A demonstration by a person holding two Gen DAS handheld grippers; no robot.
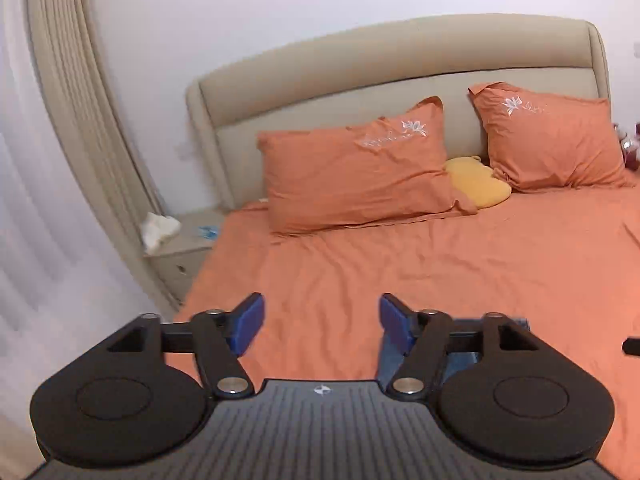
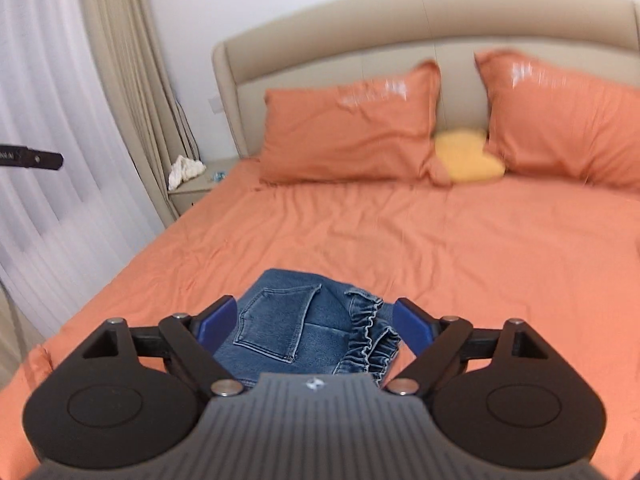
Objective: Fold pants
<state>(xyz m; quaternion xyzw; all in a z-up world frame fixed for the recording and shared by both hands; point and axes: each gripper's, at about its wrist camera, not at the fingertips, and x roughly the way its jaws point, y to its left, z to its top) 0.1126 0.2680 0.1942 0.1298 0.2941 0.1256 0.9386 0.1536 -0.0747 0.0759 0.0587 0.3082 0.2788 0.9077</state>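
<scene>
The blue denim pants (image 2: pixel 304 328) lie folded in a compact bundle on the orange bed sheet (image 2: pixel 360 232), back pocket up, with the elastic waistband ruffled at the right. My right gripper (image 2: pixel 316 320) is open, with its blue pads either side of the bundle and above it, holding nothing. My left gripper (image 1: pixel 322 322) is open and empty above bare sheet (image 1: pixel 340 272). A strip of the denim (image 1: pixel 464 360) shows behind its right finger. The tip of the other gripper shows at the right edge of the left wrist view (image 1: pixel 632 346) and at the left edge of the right wrist view (image 2: pixel 32 159).
Two orange pillows (image 1: pixel 356 176) (image 1: pixel 552 140) and a yellow cushion (image 1: pixel 476 182) lean on the beige headboard (image 1: pixel 400 60). A bedside table (image 1: pixel 184 244) with a white cloth stands left of the bed. Curtains (image 1: pixel 60 160) hang at the left.
</scene>
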